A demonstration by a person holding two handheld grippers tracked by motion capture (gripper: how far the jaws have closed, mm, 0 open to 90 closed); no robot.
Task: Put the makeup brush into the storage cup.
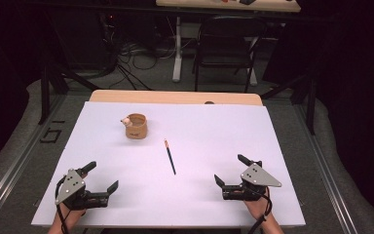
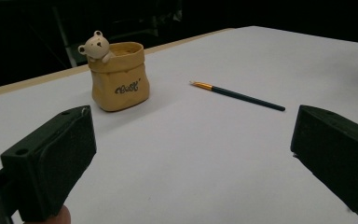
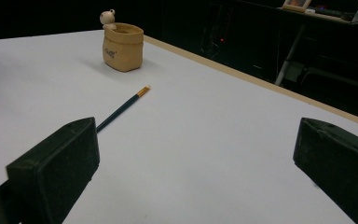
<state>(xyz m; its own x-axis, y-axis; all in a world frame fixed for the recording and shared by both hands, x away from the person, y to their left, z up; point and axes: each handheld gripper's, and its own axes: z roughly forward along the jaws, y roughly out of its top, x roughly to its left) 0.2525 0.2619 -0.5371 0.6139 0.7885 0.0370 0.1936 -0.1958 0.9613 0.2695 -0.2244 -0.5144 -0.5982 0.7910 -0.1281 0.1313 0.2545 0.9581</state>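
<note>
Slim dark-green paintbrush with a gold ferrule (image 1: 170, 157) lies mid-tabletop, between both released grippers, left (image 1: 101, 177) and right (image 1: 229, 169), near the front edge; tan sack-shaped bear pot (image 1: 137, 126) stands farther back.

Site: lab or recording studio | Evidence: counter (image 1: 185, 200) under a white sheet, ringed by dark drapes | Beyond counter: loose cables (image 1: 136, 58) on grey floor, black folding chair (image 1: 226, 46), second desk (image 1: 229, 5) on a white leg | Left of counter: floor rail (image 1: 9, 170).
</note>
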